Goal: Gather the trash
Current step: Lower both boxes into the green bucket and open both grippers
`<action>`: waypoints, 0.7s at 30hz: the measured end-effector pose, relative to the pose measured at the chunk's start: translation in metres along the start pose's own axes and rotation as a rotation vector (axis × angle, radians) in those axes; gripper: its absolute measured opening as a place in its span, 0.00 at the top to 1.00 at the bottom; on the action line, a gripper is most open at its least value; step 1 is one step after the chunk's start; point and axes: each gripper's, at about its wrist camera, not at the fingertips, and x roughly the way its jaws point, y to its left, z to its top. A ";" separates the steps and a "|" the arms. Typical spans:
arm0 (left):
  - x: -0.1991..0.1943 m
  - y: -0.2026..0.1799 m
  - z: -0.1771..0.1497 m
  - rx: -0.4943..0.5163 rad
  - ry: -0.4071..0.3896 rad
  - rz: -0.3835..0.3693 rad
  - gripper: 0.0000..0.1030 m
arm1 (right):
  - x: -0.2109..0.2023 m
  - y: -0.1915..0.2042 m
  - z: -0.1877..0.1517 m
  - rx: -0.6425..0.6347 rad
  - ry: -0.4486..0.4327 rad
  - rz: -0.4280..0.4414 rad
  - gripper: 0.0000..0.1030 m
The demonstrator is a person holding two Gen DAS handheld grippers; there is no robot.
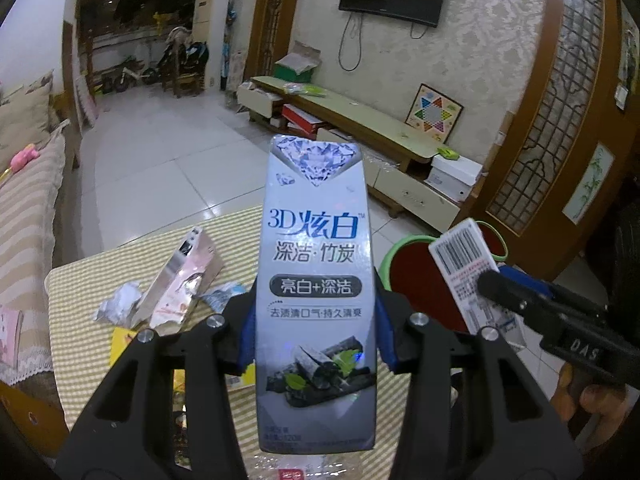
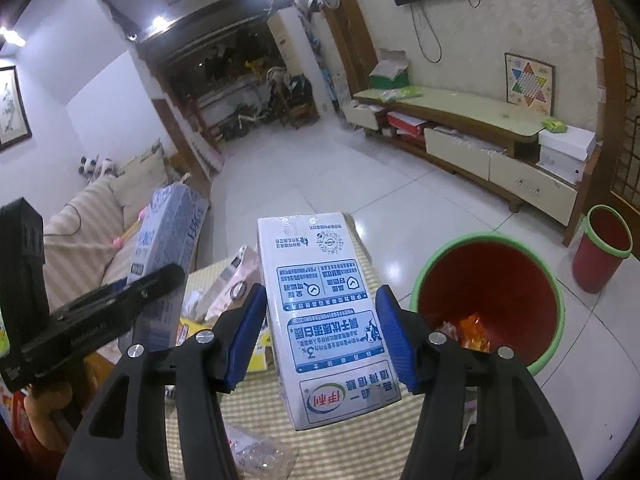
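Mid-task. Left gripper (image 1: 316, 320) clamps the toothpaste box (image 1: 316, 280); right gripper (image 2: 322, 334) clamps the milk carton (image 2: 324, 312), both lifted over the table (image 1: 236, 236). Red bin (image 2: 486, 300), near right, already holds wrappers. Pink box (image 1: 180, 280) and crumpled wrappers (image 1: 118, 306) remain on the table.

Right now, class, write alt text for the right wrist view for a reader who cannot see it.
The right gripper holds a white milk carton above a checked table. A red bin with a green rim stands just right, wrappers inside.
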 end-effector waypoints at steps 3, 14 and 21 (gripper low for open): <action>0.003 -0.006 0.003 0.009 0.004 -0.011 0.56 | -0.003 -0.008 0.003 0.010 -0.015 -0.014 0.47; 0.046 -0.055 0.002 0.058 0.094 -0.116 0.56 | -0.006 -0.075 0.002 0.171 -0.019 -0.130 0.47; 0.097 -0.108 -0.006 0.140 0.161 -0.193 0.56 | -0.010 -0.130 -0.006 0.266 -0.031 -0.213 0.47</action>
